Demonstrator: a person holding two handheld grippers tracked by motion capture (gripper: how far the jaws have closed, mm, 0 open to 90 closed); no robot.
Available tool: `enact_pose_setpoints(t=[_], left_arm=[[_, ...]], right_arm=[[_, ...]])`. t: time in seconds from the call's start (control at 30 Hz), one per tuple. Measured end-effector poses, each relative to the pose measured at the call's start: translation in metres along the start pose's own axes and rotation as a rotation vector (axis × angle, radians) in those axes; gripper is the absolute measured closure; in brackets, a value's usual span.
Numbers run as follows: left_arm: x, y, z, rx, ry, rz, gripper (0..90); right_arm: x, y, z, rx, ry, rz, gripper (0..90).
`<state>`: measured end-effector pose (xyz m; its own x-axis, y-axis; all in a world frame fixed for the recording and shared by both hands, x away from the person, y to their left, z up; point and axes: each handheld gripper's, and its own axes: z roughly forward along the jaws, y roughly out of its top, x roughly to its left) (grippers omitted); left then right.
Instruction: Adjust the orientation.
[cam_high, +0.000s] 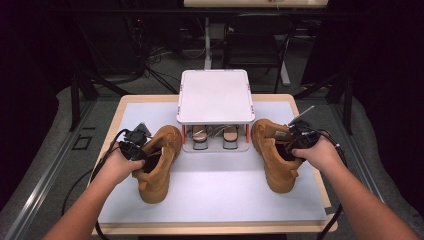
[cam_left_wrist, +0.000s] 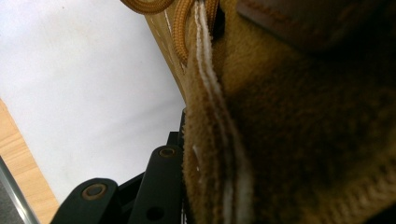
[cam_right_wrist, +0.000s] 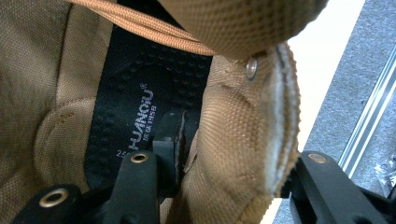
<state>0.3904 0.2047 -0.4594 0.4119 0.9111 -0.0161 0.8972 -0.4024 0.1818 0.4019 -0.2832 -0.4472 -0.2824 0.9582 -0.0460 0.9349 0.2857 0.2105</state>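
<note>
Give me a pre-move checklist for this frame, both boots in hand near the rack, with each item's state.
1. Left gripper on the left boot collar: ok, the wall sits between its jaws.
2. Right gripper astride the right boot collar: ok, one jaw inside, one outside.
3. Right pads pressing: cannot tell.
4. Both boots resting on the white mat: ok.
5. Rack lower shelf free: not ok, shoes there.

Two tan boots: one boot (cam_high: 159, 162) at the left fingers, the other boot (cam_high: 274, 152) at the right fingers. One white rack (cam_high: 215, 96) between them (two shoes (cam_high: 215, 135) under it).
</note>
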Motion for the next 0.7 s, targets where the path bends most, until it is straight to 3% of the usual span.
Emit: enact_pose_setpoints(t=[0.1, 0.13, 0.17, 0.27, 0.3, 0.4, 0.53, 0.7], left_arm=[[0.0, 0.0001, 0.0002, -0.001, -0.001, -0.001, 75.9], [0.0002, 0.0002, 0.0002, 0.0, -0.002, -0.001, 76.0], [0.0002, 0.0002, 0.0002, 0.0, -0.002, -0.001, 75.9], [0.0006, 0.0002, 0.0003, 0.0, -0.007, -0.01, 75.9], [0.0006, 0.0002, 0.0003, 0.0, -0.008, -0.011, 75.9], [0.0019, -0.0001, 0.0001, -0.001, -0.018, -0.02, 75.6], [0.0046, -0.0006, -0.0001, -0.006, -0.042, -0.047, 74.4], [0.0061, 0.001, -0.0001, -0.001, -0.048, -0.051, 74.7]], right_arm=[[0.001, -0.0002, 0.0003, -0.007, -0.009, 0.0, 58.3], [0.0014, 0.0007, -0.0016, 0.015, -0.025, -0.028, 59.8], [0.0023, 0.0005, -0.0015, 0.008, -0.029, -0.027, 60.9], [0.0038, 0.0007, -0.0019, 0.013, -0.026, -0.049, 65.4], [0.0065, -0.0002, -0.0002, -0.016, -0.026, -0.036, 67.5], [0.007, 0.0005, -0.0014, 0.0, -0.026, -0.061, 70.1], [0.0035, 0.0003, -0.0013, 0.01, -0.011, -0.067, 73.8], [0.0051, 0.0017, -0.0012, 0.022, -0.015, -0.052, 76.8]])
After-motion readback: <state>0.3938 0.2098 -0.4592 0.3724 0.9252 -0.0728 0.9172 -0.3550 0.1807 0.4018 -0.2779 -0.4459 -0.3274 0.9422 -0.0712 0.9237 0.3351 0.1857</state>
